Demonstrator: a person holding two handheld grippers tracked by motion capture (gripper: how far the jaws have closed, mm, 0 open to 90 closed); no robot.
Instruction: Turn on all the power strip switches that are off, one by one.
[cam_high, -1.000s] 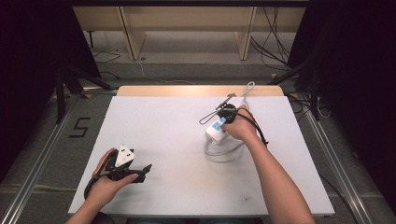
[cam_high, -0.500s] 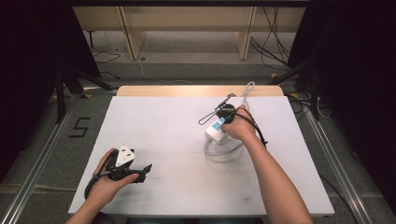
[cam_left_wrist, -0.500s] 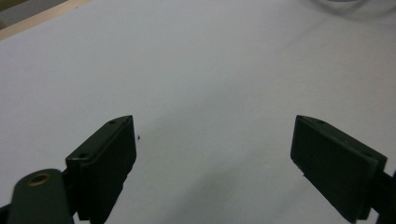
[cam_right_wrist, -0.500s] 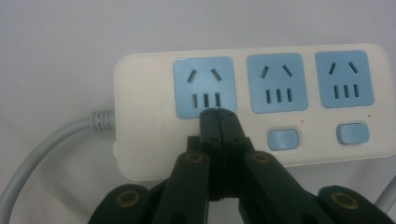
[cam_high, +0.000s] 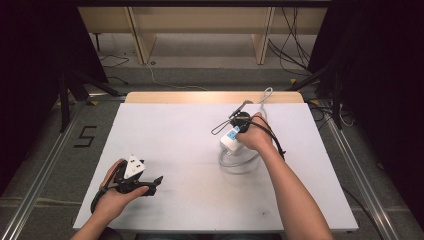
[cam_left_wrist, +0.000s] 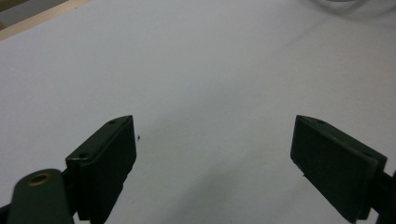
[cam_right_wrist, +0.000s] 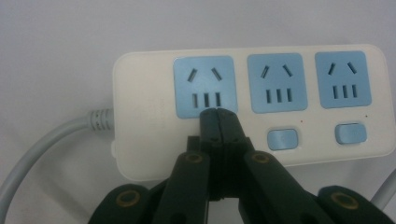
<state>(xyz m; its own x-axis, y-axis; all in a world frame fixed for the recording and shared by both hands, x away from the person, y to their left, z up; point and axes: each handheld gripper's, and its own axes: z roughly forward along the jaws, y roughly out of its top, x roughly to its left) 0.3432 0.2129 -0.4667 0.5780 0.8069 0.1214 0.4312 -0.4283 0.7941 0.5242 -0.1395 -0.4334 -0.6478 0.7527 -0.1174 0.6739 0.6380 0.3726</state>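
A white power strip (cam_right_wrist: 140, 102) with three blue sockets lies on the white table (cam_high: 180, 135), right of middle in the high view (cam_high: 230, 142). My right gripper (cam_right_wrist: 218, 114) is shut with nothing between its jaws. Its tips rest on the strip just below the left socket (cam_right_wrist: 204, 77), where they hide whatever lies beneath. Blue switches (cam_right_wrist: 282, 138) show under the other two sockets. In the high view a hand holds this gripper (cam_high: 236, 131) over the strip. My left gripper (cam_left_wrist: 215, 135) is open and empty, low over bare table at the front left (cam_high: 154, 183).
The strip's grey cable (cam_high: 240, 162) loops on the table in front of it, and a second run (cam_high: 265, 95) goes off the far wooden edge (cam_high: 200, 97). Metal rails flank the table. A shelf unit (cam_high: 200, 20) stands beyond it.
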